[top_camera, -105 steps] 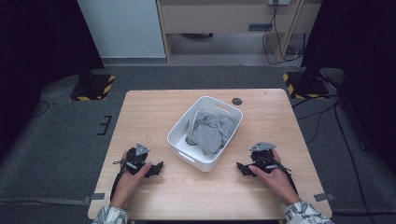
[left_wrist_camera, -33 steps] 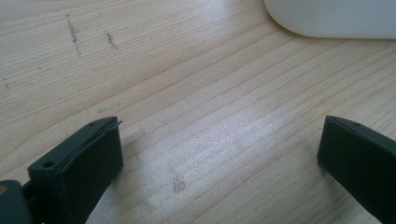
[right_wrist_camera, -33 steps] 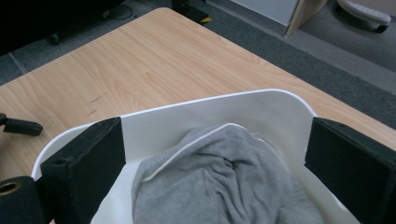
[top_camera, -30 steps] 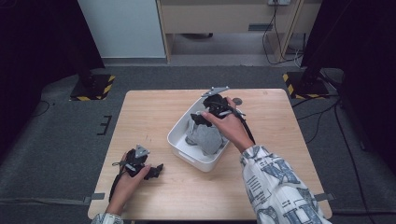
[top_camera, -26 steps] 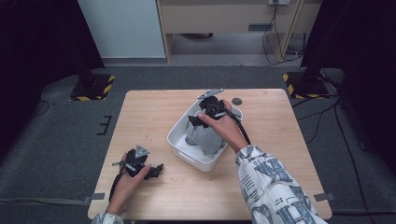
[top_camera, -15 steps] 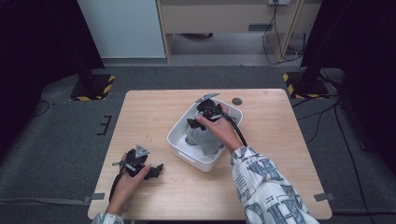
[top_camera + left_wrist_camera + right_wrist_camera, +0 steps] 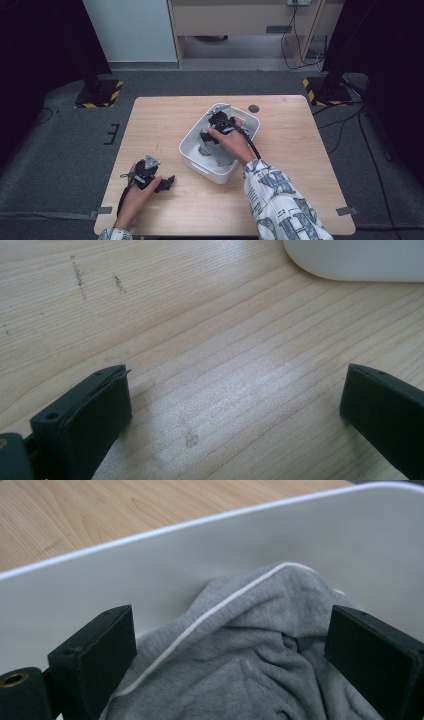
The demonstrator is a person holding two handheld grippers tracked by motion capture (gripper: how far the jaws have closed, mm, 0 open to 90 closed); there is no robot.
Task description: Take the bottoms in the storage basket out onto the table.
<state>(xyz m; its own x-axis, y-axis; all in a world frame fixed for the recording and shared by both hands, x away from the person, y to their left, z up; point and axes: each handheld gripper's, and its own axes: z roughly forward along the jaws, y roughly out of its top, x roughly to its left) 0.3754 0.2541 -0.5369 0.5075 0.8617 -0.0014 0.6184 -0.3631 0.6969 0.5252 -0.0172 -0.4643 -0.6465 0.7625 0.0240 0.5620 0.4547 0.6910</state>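
Grey garment lies crumpled inside white bin at table centre. Right gripper down in bin, jaws spread wide over the fabric. Left gripper released, resting on bare wood near front edge.

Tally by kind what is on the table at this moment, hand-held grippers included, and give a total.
Grippers: 2, the left gripper resting on the table and the right gripper inside the tub
White tub: 1
Grey garment in the tub: 1
Small dark round disc near the table's far edge: 1
Total: 5
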